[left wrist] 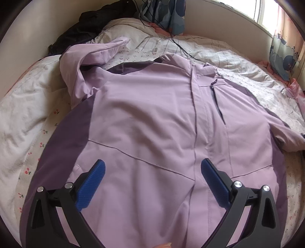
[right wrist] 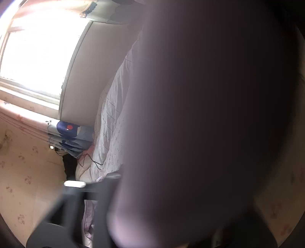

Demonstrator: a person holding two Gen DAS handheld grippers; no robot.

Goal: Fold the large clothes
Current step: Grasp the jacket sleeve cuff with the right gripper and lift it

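**Left wrist: jacket flat on the bed; right wrist: lens smothered in cloth**

Left wrist view. The lilac jacket [left wrist: 152, 118] lies spread front-up on the bed [left wrist: 24, 114], its darker purple side panels showing at both flanks, the centre placket running away from the camera and a chest pocket zip [left wrist: 216, 99] just right of it. No container is anywhere in sight. The left gripper [left wrist: 152, 171] hovers over the lower front of the jacket with its blue pads [left wrist: 91, 187] spread wide and nothing between them. One sleeve [left wrist: 91, 51] is flung up and bent at the far left; the other sleeve runs off toward the right edge and is cut off there. The bed carries a white sheet with a small cherry print. At its head lie a rumpled striped quilt [left wrist: 190, 45], a dark heap of clothing [left wrist: 80, 28] and a thin black cable [left wrist: 177, 43]. A blue patterned curtain [left wrist: 167, 17] hangs behind, and a window [left wrist: 266, 11] glows at the top right.

Right wrist view. Blurred lilac jacket fabric [right wrist: 209, 118] lies right against the lens and covers most of the frame. Only an unsharp dark piece of the right gripper [right wrist: 76, 206] shows at lower left; whether its fingers are spread or pinching the cloth cannot be told. Left of the fabric are a bright window [right wrist: 34, 47], floral wallpaper [right wrist: 22, 171], the blue curtain and a strip of white bedding [right wrist: 110, 129].
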